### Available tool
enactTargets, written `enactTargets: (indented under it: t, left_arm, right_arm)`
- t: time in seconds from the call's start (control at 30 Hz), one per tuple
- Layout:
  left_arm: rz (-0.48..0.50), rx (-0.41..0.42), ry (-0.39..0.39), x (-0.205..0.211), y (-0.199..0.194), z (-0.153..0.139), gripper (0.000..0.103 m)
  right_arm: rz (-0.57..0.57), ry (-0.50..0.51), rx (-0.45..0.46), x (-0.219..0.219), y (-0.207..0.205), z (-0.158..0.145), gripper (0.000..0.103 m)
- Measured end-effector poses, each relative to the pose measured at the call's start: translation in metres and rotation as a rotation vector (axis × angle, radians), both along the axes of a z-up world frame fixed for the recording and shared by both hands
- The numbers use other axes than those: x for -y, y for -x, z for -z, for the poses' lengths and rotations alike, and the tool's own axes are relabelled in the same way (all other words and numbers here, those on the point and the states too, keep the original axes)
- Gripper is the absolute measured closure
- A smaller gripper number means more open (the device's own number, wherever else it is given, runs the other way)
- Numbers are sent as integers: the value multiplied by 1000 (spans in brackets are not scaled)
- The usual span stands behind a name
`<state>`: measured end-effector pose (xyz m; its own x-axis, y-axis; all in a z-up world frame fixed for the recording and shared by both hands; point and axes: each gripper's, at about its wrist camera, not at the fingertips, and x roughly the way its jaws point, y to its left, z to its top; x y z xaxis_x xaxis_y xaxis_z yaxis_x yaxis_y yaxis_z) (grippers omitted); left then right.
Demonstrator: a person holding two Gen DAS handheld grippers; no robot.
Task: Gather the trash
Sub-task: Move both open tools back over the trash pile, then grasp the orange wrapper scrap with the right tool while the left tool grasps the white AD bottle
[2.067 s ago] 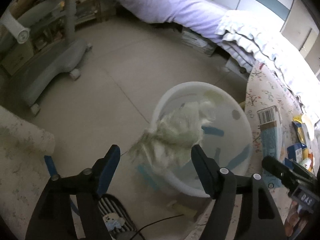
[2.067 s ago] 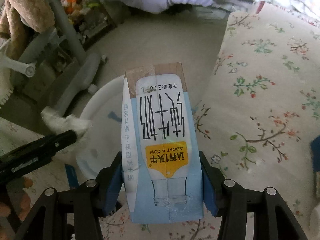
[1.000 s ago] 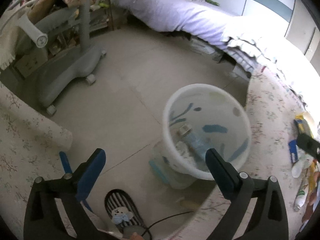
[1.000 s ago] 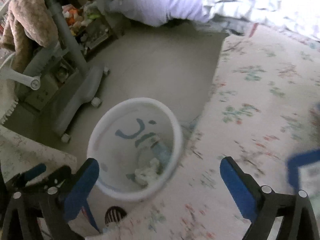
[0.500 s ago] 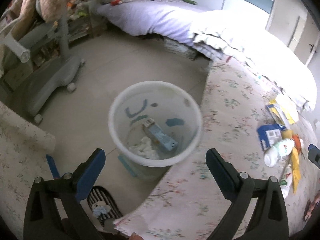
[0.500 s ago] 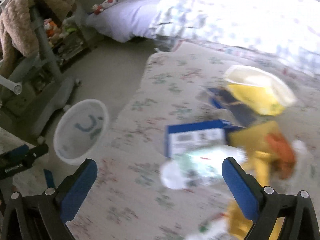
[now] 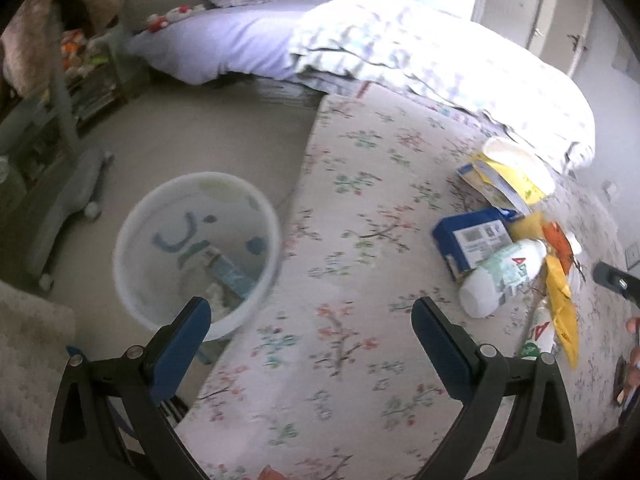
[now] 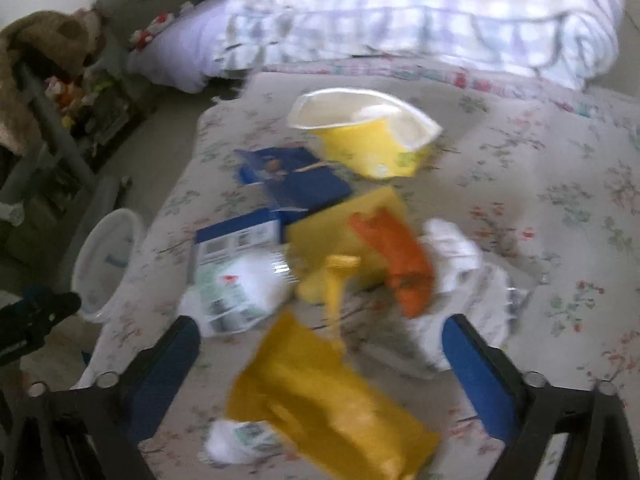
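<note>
A white waste bin (image 7: 132, 288) stands on the floor beside a floral mat (image 7: 360, 264); a blue milk carton (image 7: 230, 274) and white tissue lie inside it. The bin also shows in the right wrist view (image 8: 106, 260). A trash pile lies on the mat: a white bottle (image 7: 500, 276) (image 8: 236, 292), a blue box (image 7: 468, 240) (image 8: 236, 240), a yellow cup (image 8: 368, 132), an orange wrapper (image 8: 396, 256), a yellow bag (image 8: 328, 396) and white crumpled plastic (image 8: 468, 276). My left gripper (image 7: 310, 330) is open and empty over the mat's edge. My right gripper (image 8: 320, 350) is open and empty above the pile.
A bed with a lilac sheet and checked quilt (image 7: 400, 52) borders the mat at the back. A grey wheeled stand (image 7: 68, 196) is on the floor left of the bin. Shelves with toys (image 8: 80, 96) line the far left. A striped slipper lies below the left gripper.
The left gripper dropped the tissue and the right gripper dropped the milk carton into the bin. Both opened and swung right, away from the bin, toward the trash pile.
</note>
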<state>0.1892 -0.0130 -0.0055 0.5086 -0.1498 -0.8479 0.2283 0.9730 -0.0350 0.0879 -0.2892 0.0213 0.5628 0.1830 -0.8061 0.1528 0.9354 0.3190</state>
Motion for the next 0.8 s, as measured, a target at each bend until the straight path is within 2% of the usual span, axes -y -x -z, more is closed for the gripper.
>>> enactTargets:
  t: [0.17,0.3,0.4,0.5,0.53,0.8]
  left_arm:
    - [43,-8,-12,22,-6,8,2]
    - [80,-20,11,39,-11,12,2]
    - [125,-32,5,55,-12,15,2]
    - [180,-40,-14,70,-9,17,2]
    - [201,-43,-22,77,-9,18,2]
    - [311,-41,-57,116,3,23,2]
  right_arm:
    - [-16,41,-23,7,-19,6,32]
    - [8,74,-84,12,-30,22,41]
    - [19,99,-93,16,-35,29,47]
    - [22,123,-96,18,-36,32,62]
    - [20,130,-96,18,-36,33,74]
    - [60,89,-37,25,-18,11,77]
